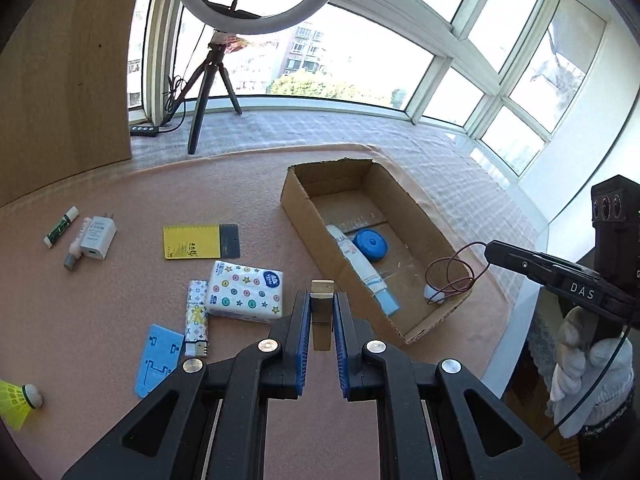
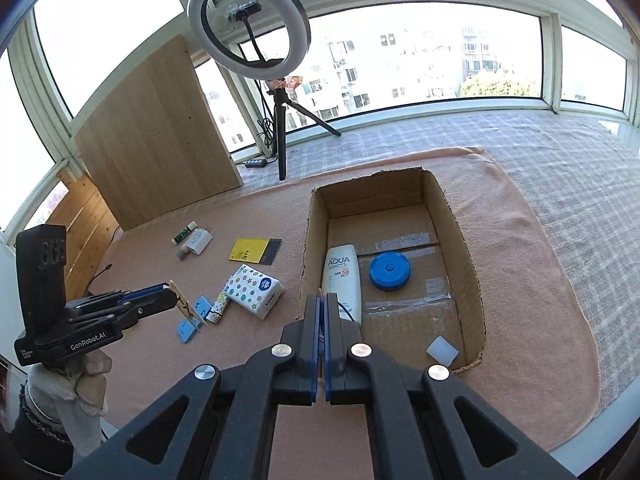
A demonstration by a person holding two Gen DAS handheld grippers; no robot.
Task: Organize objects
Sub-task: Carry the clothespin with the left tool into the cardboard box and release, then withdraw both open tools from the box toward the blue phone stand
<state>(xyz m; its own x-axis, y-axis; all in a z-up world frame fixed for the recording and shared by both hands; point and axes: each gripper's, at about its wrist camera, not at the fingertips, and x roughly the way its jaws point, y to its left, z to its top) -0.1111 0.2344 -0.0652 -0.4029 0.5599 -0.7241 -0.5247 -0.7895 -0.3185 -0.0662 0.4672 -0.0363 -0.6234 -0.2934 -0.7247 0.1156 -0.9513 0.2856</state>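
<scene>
My left gripper (image 1: 322, 300) is shut on a wooden clothespin (image 1: 322, 312), held above the pink mat left of the cardboard box (image 1: 304, 208); the pin also shows in the right wrist view (image 2: 182, 300). My right gripper (image 2: 322, 298) is shut on a thin red-brown cable (image 1: 452, 272) whose loop and white end (image 1: 434, 294) hang over the box's near corner. In the box lie a sunscreen tube (image 2: 340, 280), a blue round case (image 2: 387, 272) and a white square piece (image 2: 442, 350).
On the mat left of the box lie a tissue pack (image 1: 246, 290), patterned lighter (image 1: 197, 318), blue plastic stand (image 1: 158, 358), yellow card (image 1: 200, 242), white charger (image 1: 98, 238), small tubes (image 1: 60, 227) and a yellow shuttlecock (image 1: 16, 400). A ring light tripod (image 2: 282, 136) stands behind.
</scene>
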